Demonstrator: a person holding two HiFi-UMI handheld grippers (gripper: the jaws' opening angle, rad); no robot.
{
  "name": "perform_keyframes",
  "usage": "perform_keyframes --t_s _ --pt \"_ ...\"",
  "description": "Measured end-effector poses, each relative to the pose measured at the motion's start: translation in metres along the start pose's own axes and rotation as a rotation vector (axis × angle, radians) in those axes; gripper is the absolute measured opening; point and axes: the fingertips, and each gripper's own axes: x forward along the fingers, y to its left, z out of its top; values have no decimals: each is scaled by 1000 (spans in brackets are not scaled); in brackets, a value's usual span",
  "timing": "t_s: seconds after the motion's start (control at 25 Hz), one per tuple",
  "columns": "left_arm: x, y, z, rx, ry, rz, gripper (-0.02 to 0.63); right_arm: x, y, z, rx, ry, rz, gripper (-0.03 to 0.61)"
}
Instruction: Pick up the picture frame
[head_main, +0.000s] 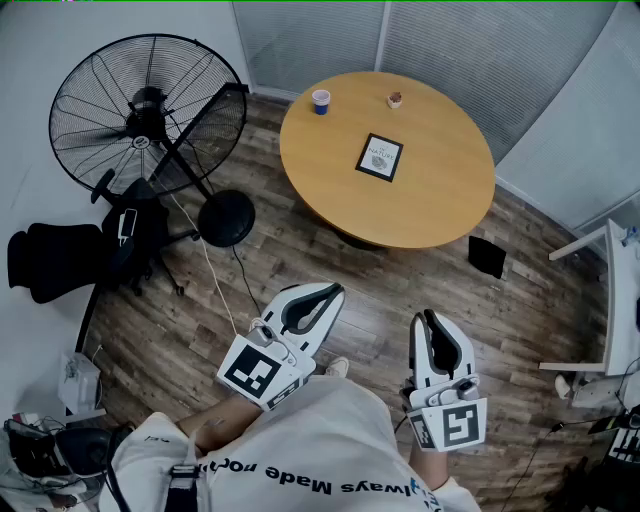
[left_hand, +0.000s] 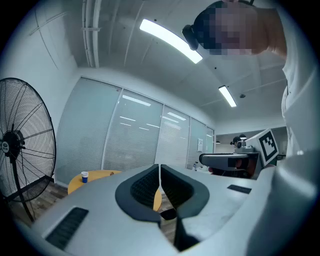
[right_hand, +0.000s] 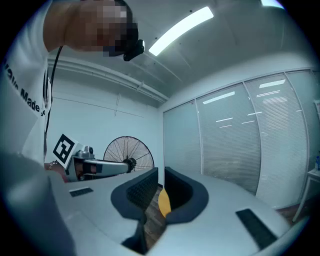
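The picture frame (head_main: 380, 157), black-edged with a white print, lies flat near the middle of the round wooden table (head_main: 440, 200), far ahead of both grippers. My left gripper (head_main: 336, 291) hangs over the wood floor in front of the table, shut and empty. My right gripper (head_main: 428, 316) is held beside it, also shut with nothing in it. In the left gripper view the jaws of the left gripper (left_hand: 159, 167) meet, with the table (left_hand: 100, 175) beyond them. In the right gripper view the right gripper (right_hand: 161, 171) shows only a thin slit with a sliver of the table (right_hand: 164, 202) behind.
A blue cup (head_main: 321, 101) and a small brown object (head_main: 395, 99) sit at the table's far edge. A large floor fan (head_main: 148, 110) with a round base (head_main: 226, 217) stands at the left, near a black chair (head_main: 60, 260). A white desk (head_main: 615, 300) is at the right.
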Motion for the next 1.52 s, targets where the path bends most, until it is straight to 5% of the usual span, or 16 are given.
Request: perform_keyframes --t_s 0.72,1.52 --pt "38 -54 -23 -9 28 27 34 -47 -60 -18 28 -6 -17 61" --pt "74 24 -4 -17 7 47 34 44 -71 -10 21 -4 22 62"
